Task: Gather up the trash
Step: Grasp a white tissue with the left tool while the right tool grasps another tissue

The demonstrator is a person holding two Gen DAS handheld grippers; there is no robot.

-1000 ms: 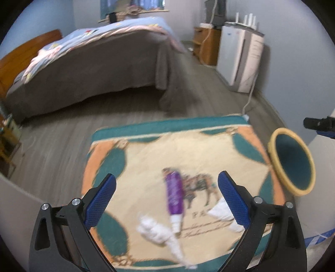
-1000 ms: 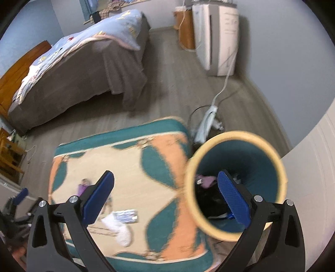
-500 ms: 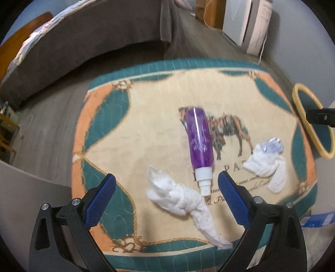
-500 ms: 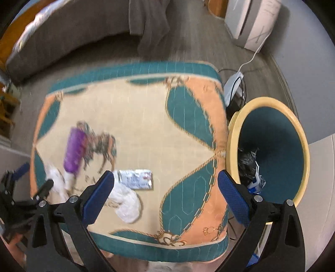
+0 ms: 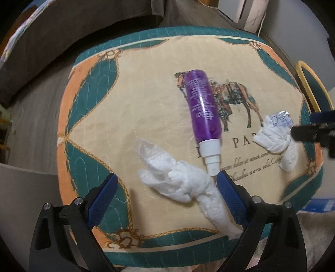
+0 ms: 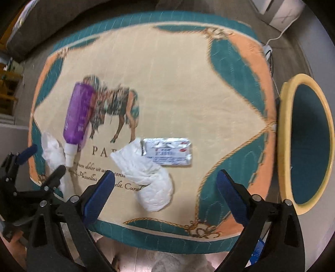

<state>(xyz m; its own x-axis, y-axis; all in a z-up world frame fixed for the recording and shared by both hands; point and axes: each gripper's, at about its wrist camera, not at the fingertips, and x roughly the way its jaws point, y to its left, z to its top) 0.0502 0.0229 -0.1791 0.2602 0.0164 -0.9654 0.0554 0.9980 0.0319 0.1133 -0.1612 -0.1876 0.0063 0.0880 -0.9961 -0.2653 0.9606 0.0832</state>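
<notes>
A purple spray bottle (image 5: pixel 202 106) (image 6: pixel 78 113) lies on the horse-print tablecloth (image 5: pixel 146 87). Just below its white nozzle is a crumpled white tissue (image 5: pixel 180 182), and my left gripper (image 5: pixel 167 176) hangs open over it, with the tissue between the fingers and untouched. Further right lie a second tissue (image 6: pixel 146 169) (image 5: pixel 274 138) and a silver wrapper (image 6: pixel 167 151) (image 5: pixel 281 119). My right gripper (image 6: pixel 165 174) points straight down over that tissue. Its jaws are closing but still stand wide, and the pads are clear of it.
A bin with a yellow rim (image 6: pixel 286 125) and teal inside stands off the table's right edge. A bed in a grey cover (image 5: pixel 62 31) lies beyond the table. A white appliance (image 6: pixel 280 12) and a cable are on the floor at the far right.
Both grippers sank toward the table and tipped downward. The right one swung left from above the bin to above the tissue and wrapper. The left one closed in on the near tissue.
</notes>
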